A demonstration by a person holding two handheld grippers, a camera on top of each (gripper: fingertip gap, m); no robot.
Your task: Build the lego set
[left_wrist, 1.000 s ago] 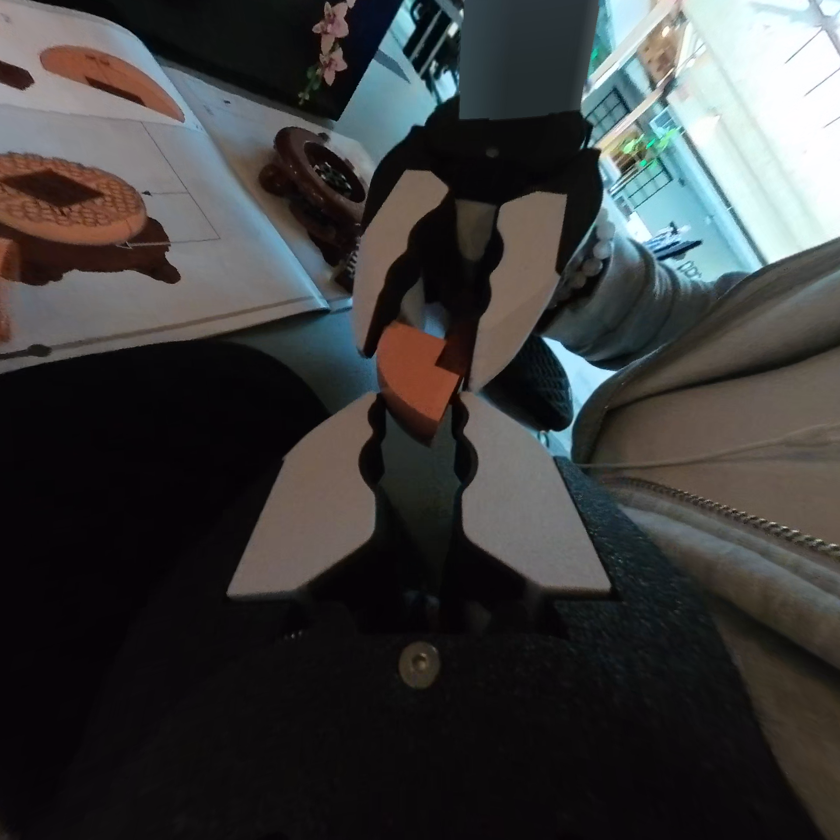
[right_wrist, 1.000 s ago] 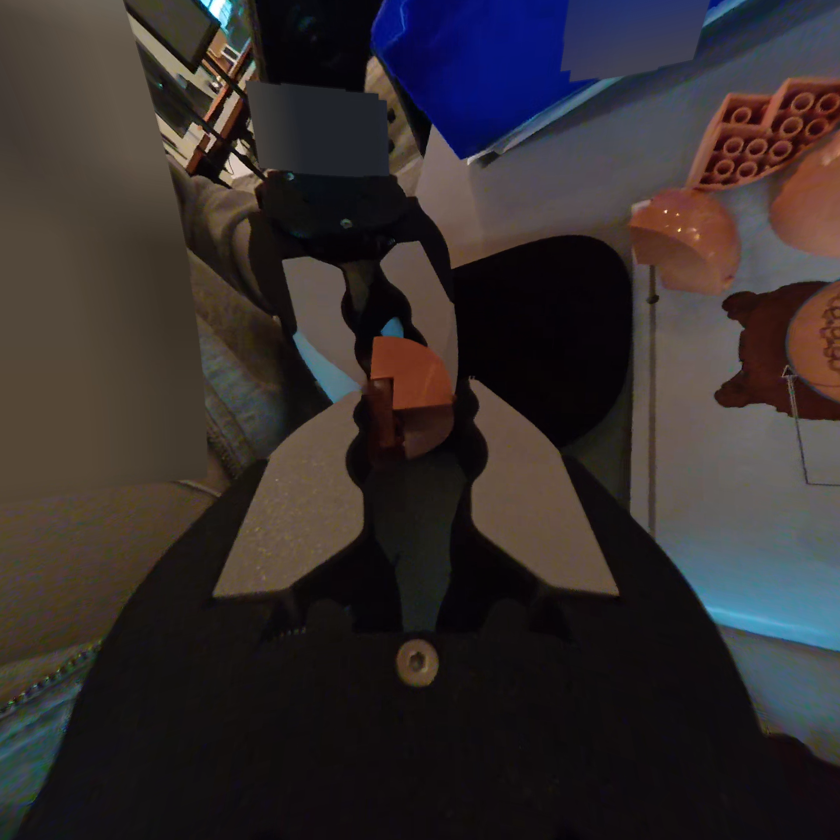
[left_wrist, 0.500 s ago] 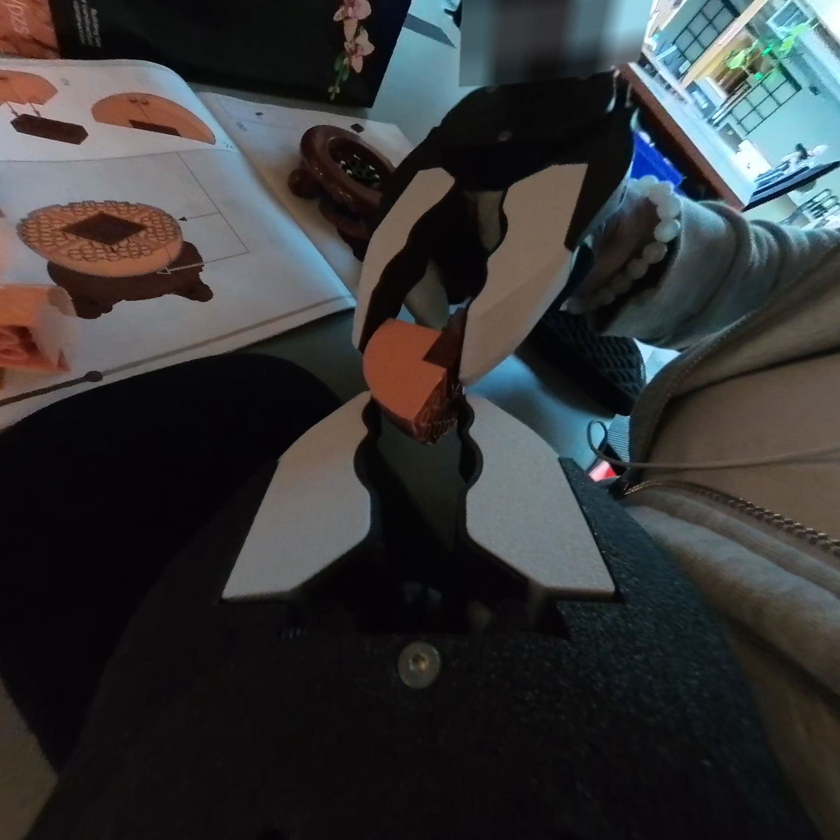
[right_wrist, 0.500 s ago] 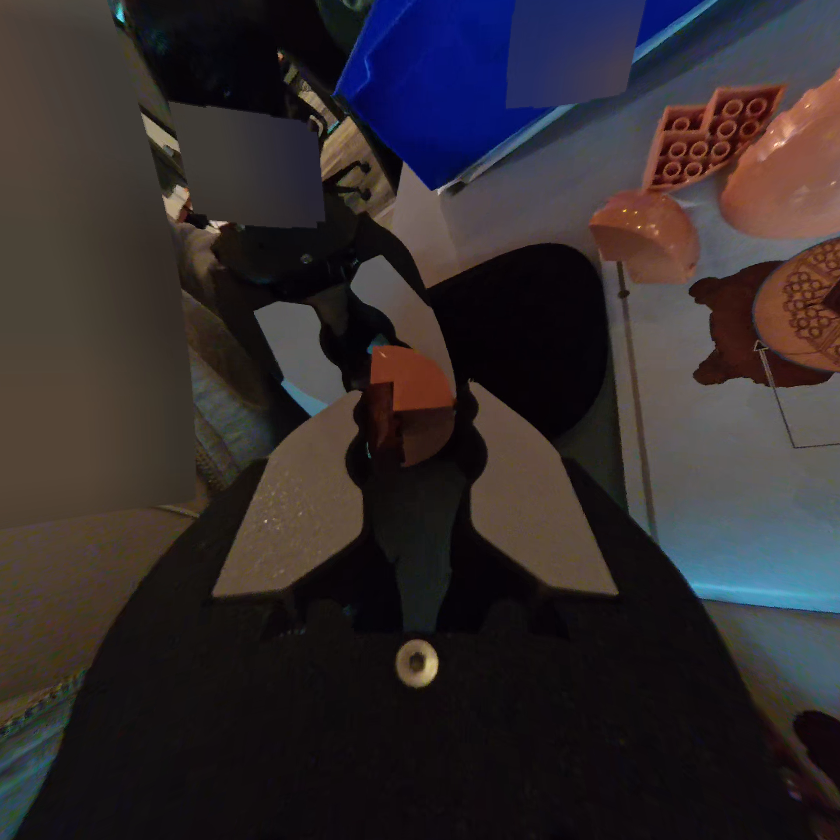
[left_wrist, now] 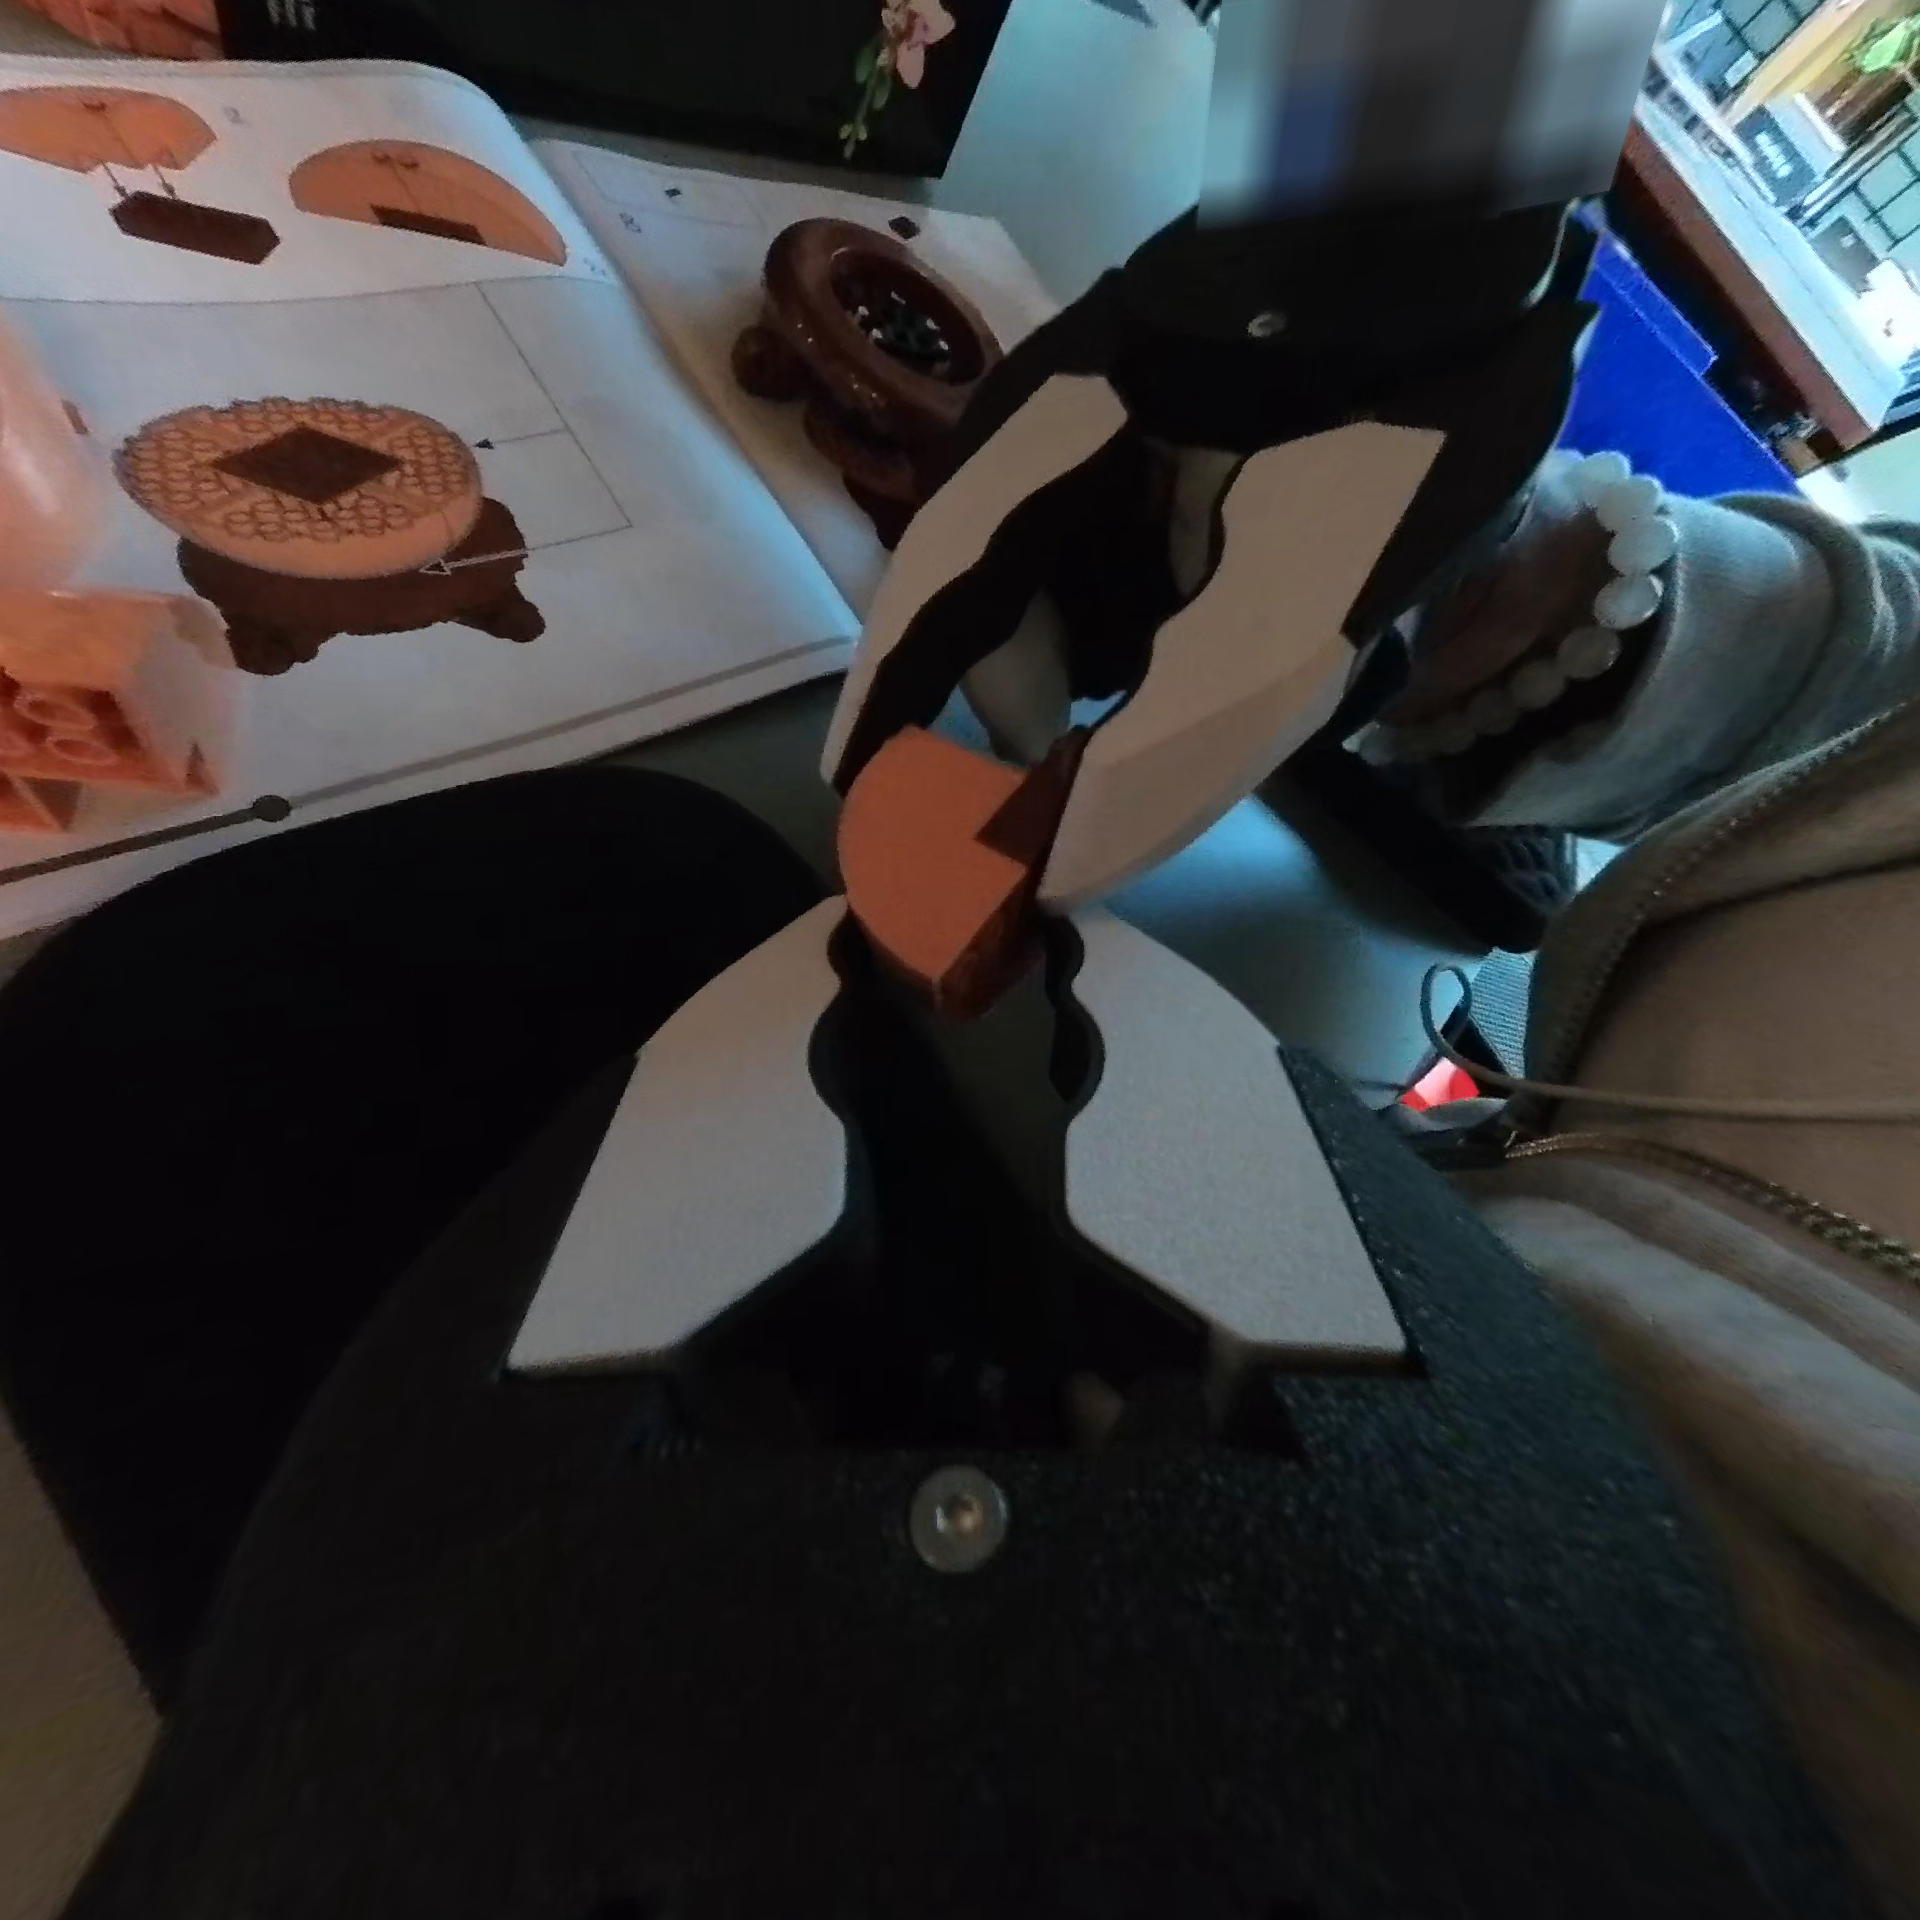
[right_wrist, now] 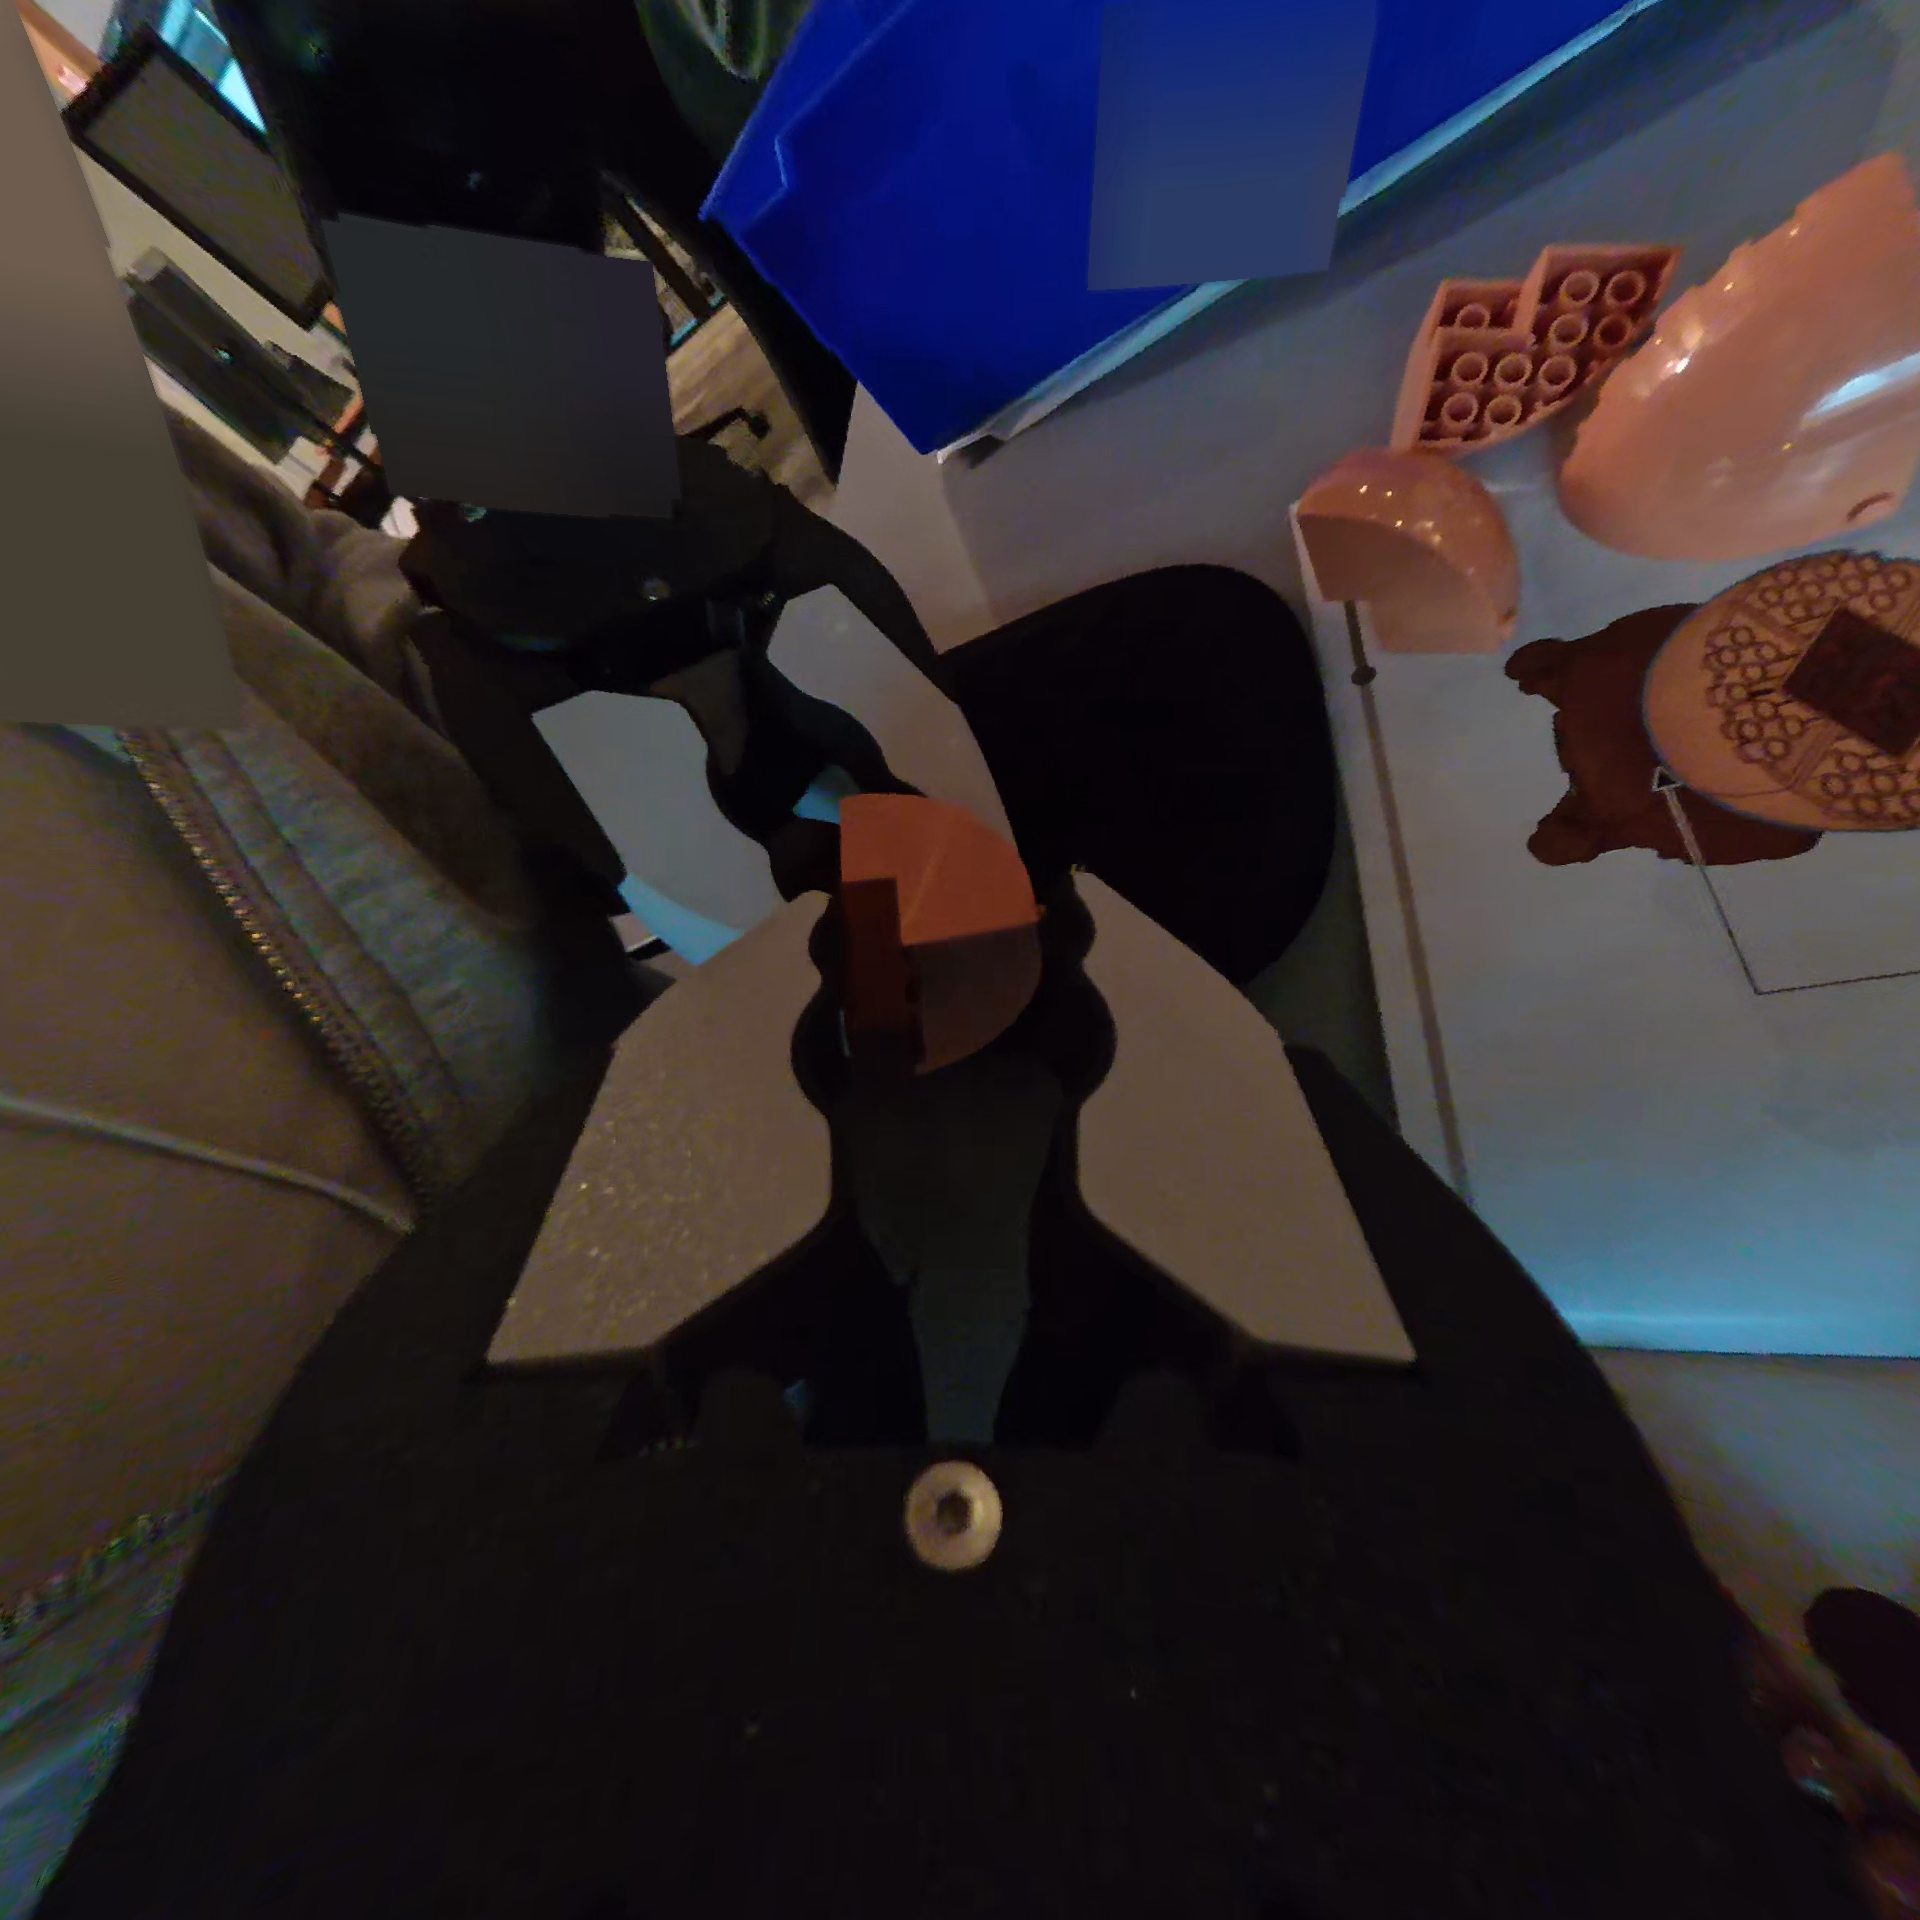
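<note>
Both grippers tip to tip in mid-air, sharing one small brick assembly (left_wrist: 925, 862): orange quarter-round piece w/ dark brown brick stuck on one side.

Left gripper (left_wrist: 951, 935) clamped on it, pads pressing both flanks; brown part against the 3 o'clock finger, orange curve toward 9 o'clock. Right gripper (left_wrist: 977, 748) coming in from 12 o'clock in left wrist view, fingers closed on the far end of same assembly.

Right wrist view: right gripper (right_wrist: 940, 935) gripping same piece (right_wrist: 935, 914), brown at 9 o'clock, orange at 3 o'clock; left gripper (right_wrist: 821, 831) opposite, at 11 o'clock.

Around: open instruction booklet (left_wrist: 582, 343) at 10 o'clock, dark brown ring-shaped base (left_wrist: 873, 322) resting on its far page at 12 o'clock. Pink loose bricks (right_wrist: 1538, 343) and pink dome pieces (right_wrist: 1403, 566) at 1–2 o'clock in right view, on the booklet. Blue bin (right_wrist: 987, 197) at 12 o'clock. Black rounded pad (left_wrist: 343, 1039) under the grippers at 9 o'clock. Grey zip sweater (left_wrist: 1714, 1091) at 3 o'clock, bead bracelet (left_wrist: 1621, 582) on wrist behind right gripper.
</note>
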